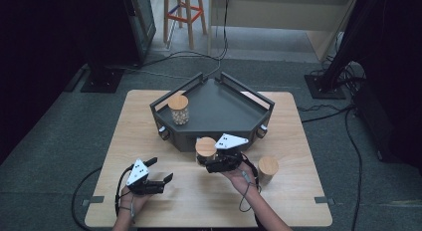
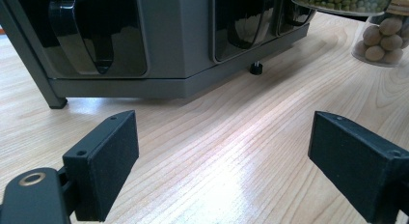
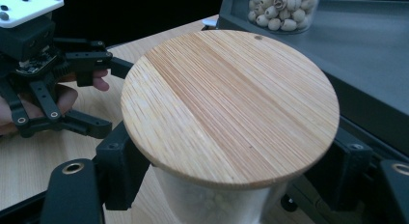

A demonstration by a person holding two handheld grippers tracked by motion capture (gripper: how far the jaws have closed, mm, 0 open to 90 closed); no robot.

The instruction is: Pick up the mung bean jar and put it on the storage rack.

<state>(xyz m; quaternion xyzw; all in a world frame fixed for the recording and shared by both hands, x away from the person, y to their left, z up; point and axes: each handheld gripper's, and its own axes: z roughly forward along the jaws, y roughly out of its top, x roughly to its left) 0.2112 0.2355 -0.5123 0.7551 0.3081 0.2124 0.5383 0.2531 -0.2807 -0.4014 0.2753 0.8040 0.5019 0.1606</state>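
Wooden lid (image 3: 230, 105) hides the jar's contents in the right claw (image 3: 231, 178).

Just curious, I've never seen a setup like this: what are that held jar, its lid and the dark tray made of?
The jar looks like clear glass or plastic; contents show through. Its lid seems light, unvarnished wood or bamboo, with straight grain lines. The tray looks like matte grey painted metal or plastic, with an even, dull surface.

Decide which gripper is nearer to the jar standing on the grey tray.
Right. The right gripper, shut on a wooden-lidded jar, sits just before the tray holding the tray jar; the left gripper rests farther back, jaws open.
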